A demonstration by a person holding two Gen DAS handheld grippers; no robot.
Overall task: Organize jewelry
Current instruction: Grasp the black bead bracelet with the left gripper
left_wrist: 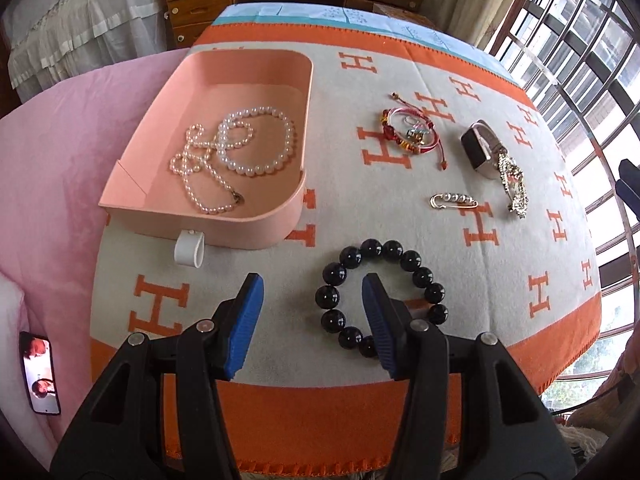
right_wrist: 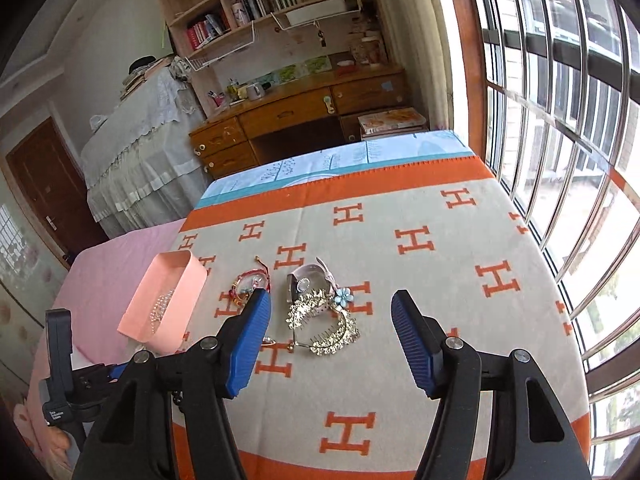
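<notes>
A pink tray (left_wrist: 280,216) lies on the H-patterned blanket (left_wrist: 520,264) and holds pearl necklaces (left_wrist: 236,152). A black bead bracelet (left_wrist: 332,296) lies just ahead of my open left gripper (left_wrist: 312,284), whose right finger stands inside the bead ring. Further off lie a red cord bracelet (left_wrist: 412,132), a watch (left_wrist: 480,148), a sparkly hair comb (left_wrist: 514,188) and a pearl pin (left_wrist: 454,201). My right gripper (right_wrist: 332,304) is open and empty above the comb (right_wrist: 324,328) and watch (right_wrist: 308,282). The tray (right_wrist: 160,328) shows at its left.
The blanket covers a bed with a pink sheet (left_wrist: 52,184) on the left. A phone (left_wrist: 40,372) lies on the sheet. A wooden desk (right_wrist: 296,120) stands beyond the bed, barred windows (right_wrist: 560,120) on the right. The left gripper's body (right_wrist: 60,376) shows at the right view's left edge.
</notes>
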